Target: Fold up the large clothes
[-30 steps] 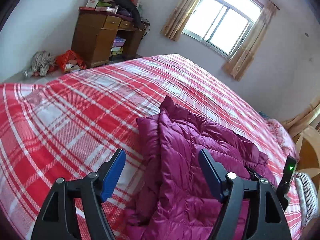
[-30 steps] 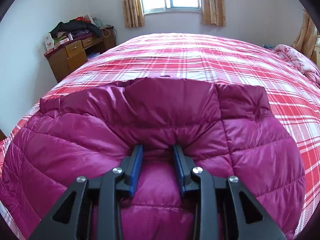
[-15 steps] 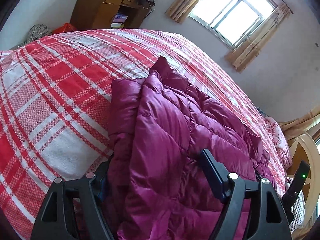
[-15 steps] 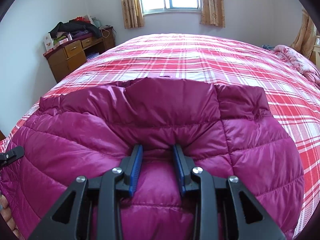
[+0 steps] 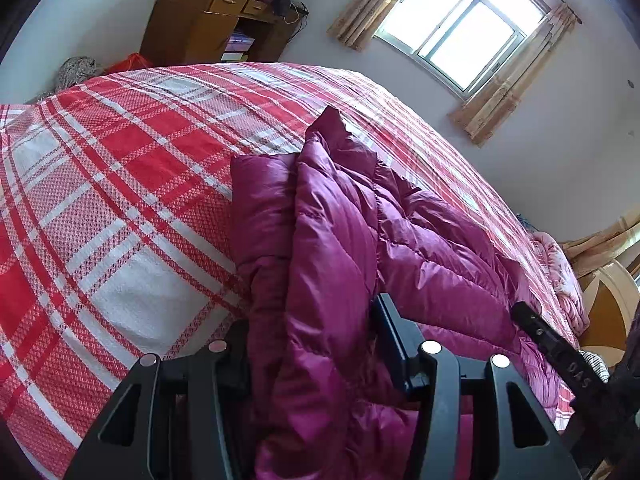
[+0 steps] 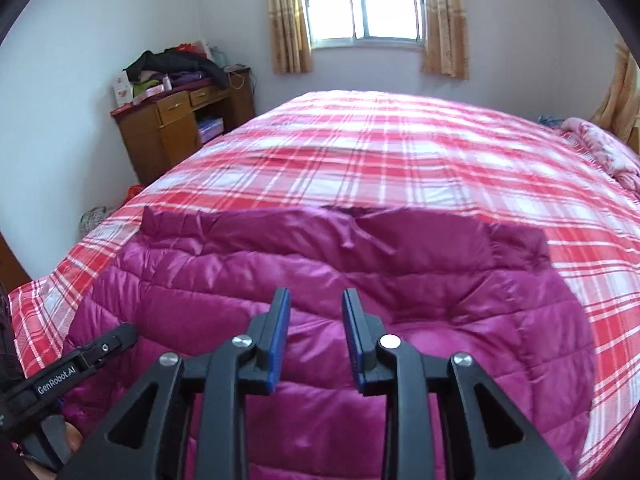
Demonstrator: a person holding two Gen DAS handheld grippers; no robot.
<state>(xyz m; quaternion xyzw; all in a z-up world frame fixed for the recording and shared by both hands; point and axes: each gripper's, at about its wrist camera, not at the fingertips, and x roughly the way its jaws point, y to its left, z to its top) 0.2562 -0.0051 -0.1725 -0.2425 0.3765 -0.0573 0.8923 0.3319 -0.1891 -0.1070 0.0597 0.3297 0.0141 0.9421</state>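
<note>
Status | your left gripper (image 5: pixel 316 336) just clamped down jacket (image 6: pixel 332 320) edge on plaid bed (image 6: pixel 400 168) | right gripper (image 6: pixel 316 336) let go, jaws apart (hovering above) | fold can proceed.

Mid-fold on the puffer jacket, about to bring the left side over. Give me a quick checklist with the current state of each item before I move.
1. Left gripper has fabric: ok, a thick fold of the jacket sits between its fingers.
2. Left grip fully closed: cannot tell, one finger is hidden by the fabric.
3. Right gripper free of the jacket: ok, fingers apart above it with nothing between them.
4. Room on the bed beyond the jacket: ok, bare plaid cover there.
5. Far edge of the jacket lying flat: not ok, puckered near the middle.
6. Grippers apart from each other: ok, the left one shows at the edge of the right wrist view.
</note>
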